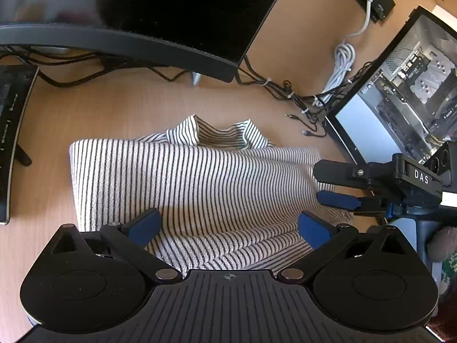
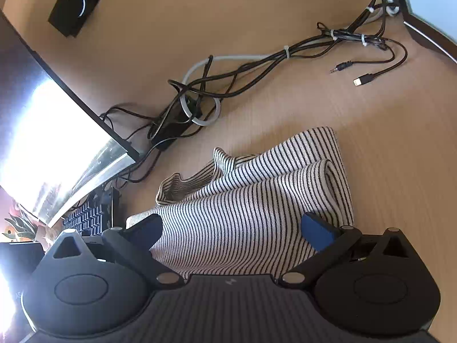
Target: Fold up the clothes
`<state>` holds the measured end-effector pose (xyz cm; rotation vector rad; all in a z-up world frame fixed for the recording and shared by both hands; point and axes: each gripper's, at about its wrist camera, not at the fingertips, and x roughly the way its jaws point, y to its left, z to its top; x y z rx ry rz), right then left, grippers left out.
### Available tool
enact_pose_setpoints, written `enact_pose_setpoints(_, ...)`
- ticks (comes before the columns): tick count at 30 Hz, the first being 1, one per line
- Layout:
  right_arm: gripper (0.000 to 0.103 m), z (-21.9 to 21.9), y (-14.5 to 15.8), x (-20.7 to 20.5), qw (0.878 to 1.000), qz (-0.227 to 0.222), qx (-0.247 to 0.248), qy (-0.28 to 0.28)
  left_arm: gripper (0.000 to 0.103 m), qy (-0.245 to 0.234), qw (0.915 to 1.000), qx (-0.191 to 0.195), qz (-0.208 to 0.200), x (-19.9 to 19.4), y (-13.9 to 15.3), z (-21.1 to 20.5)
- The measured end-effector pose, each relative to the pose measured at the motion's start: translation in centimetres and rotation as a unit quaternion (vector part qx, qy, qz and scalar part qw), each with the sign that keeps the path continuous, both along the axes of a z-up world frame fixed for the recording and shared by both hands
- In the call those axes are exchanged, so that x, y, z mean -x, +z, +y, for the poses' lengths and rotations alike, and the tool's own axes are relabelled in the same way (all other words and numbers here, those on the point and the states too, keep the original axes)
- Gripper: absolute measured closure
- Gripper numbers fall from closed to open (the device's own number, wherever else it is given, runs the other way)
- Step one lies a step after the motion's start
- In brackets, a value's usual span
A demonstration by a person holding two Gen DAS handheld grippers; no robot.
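A black-and-white striped top point(image 1: 194, 180) lies folded into a thick bundle on the wooden desk, its collar pointing towards the monitor. My left gripper point(image 1: 228, 228) is open just above its near edge, blue pads spread wide, holding nothing. My right gripper point(image 1: 328, 183) shows at the right of the left wrist view, open beside the top's right edge. In the right wrist view the right gripper point(image 2: 231, 231) is open over the striped top point(image 2: 257, 200), whose folded layers show at the right end.
A curved monitor point(image 1: 142, 14) stands behind the top. A PC case with a glass side point(image 1: 400, 85) is at the right. Bundled cables point(image 2: 257, 65) with loose plugs point(image 2: 362, 80) lie behind the top. A keyboard point(image 2: 88, 217) sits under the monitor. A dark device point(image 1: 11, 143) stands at the left.
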<state>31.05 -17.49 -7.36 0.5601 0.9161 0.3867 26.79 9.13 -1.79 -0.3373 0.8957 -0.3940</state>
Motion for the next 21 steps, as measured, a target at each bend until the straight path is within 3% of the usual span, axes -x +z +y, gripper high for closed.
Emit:
enact_pose_setpoints(5, 0.000, -1.1, -0.3, -0.5, 0.999, 0.010, -0.031, 0.010, 0.000, -0.010, 0.9994, -0.033, -0.003, 0.1, 0.1, -1.0)
enact_pose_setpoints(7, 0.001, -1.2, 0.0, -0.1, 1.000, 0.002, -0.019, 0.010, 0.000, -0.019, 0.9989, -0.043, 0.000, 0.0, 0.2, -1.1)
enact_pose_setpoints(11, 0.024, -1.4, 1.1, 0.4, 1.000, -0.017, 0.015, 0.011, 0.000, 0.009, 0.9990, -0.025, 0.036, -0.6, 1.8, 0.5)
enact_pose_setpoints(16, 0.026, -3.5, 4.0, -0.7, 0.995, -0.060, 0.083, 0.007, 0.000, 0.053, 0.9975, -0.023, 0.042, -1.1, 2.8, 3.8)
enact_pose_setpoints(21, 0.026, -5.3, 3.1, -3.3, 0.994, -0.019, 0.104, -0.006, 0.000, 0.070, 0.9952, -0.026, 0.062, -2.1, 1.7, 4.8)
